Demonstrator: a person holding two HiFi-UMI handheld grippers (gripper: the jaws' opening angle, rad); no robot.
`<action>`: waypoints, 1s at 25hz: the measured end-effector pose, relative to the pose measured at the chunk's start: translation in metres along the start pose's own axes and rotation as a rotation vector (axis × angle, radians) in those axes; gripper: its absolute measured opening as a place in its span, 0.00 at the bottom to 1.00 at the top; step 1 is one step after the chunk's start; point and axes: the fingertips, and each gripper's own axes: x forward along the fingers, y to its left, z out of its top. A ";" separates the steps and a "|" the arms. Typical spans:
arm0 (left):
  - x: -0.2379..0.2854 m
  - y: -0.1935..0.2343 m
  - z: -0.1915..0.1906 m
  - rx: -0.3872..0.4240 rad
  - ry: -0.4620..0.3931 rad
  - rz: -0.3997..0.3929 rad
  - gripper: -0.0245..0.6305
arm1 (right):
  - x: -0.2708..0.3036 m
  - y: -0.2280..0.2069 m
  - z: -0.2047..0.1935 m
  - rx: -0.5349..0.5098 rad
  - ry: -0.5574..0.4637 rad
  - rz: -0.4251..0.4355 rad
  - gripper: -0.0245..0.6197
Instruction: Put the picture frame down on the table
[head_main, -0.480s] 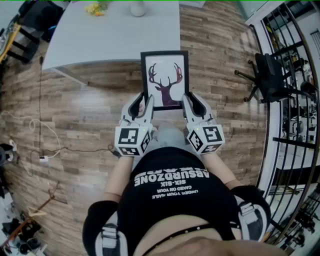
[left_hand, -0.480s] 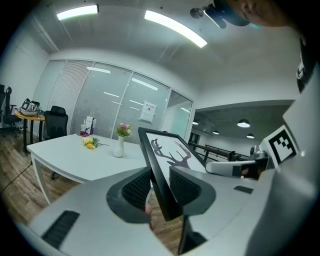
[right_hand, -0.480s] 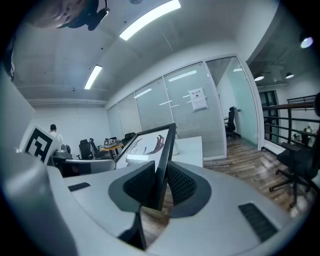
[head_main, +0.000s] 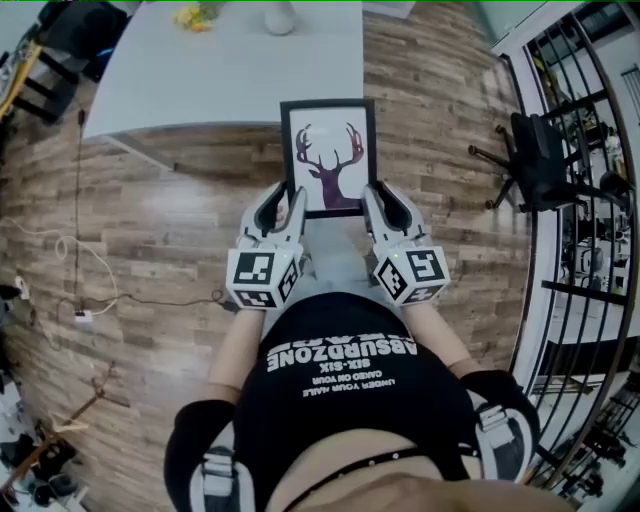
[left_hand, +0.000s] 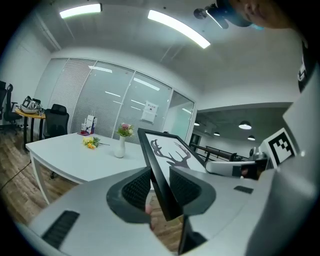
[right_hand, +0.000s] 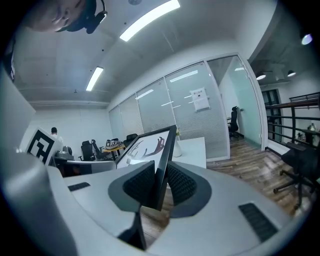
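A black picture frame (head_main: 329, 156) with a dark deer print on white is held in the air between both grippers, its far end over the near edge of the white table (head_main: 230, 75). My left gripper (head_main: 291, 208) is shut on the frame's left edge (left_hand: 161, 182). My right gripper (head_main: 368, 205) is shut on the right edge (right_hand: 161, 172). The frame lies tilted, print facing up, in the head view. Each gripper view shows the frame (left_hand: 167, 160) edge-on between ribbed pads, and the picture frame (right_hand: 150, 147) rises toward the table.
A white vase (head_main: 278, 15) and yellow flowers (head_main: 190, 16) sit on the table's far side. A black office chair (head_main: 545, 155) stands at the right by a black railing (head_main: 590, 250). Cables (head_main: 80, 290) trail over the wooden floor at the left.
Both grippers and the frame have shifted slightly forward toward the table; the grip is unchanged.
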 end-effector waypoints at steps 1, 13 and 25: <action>0.001 0.000 0.000 0.004 0.000 0.000 0.23 | 0.001 -0.001 -0.001 0.001 -0.003 0.000 0.18; 0.098 0.064 0.046 0.006 0.036 0.025 0.23 | 0.118 -0.035 0.036 -0.023 0.015 0.019 0.18; 0.208 0.124 0.081 -0.018 0.084 0.040 0.23 | 0.240 -0.085 0.066 -0.013 0.062 0.038 0.18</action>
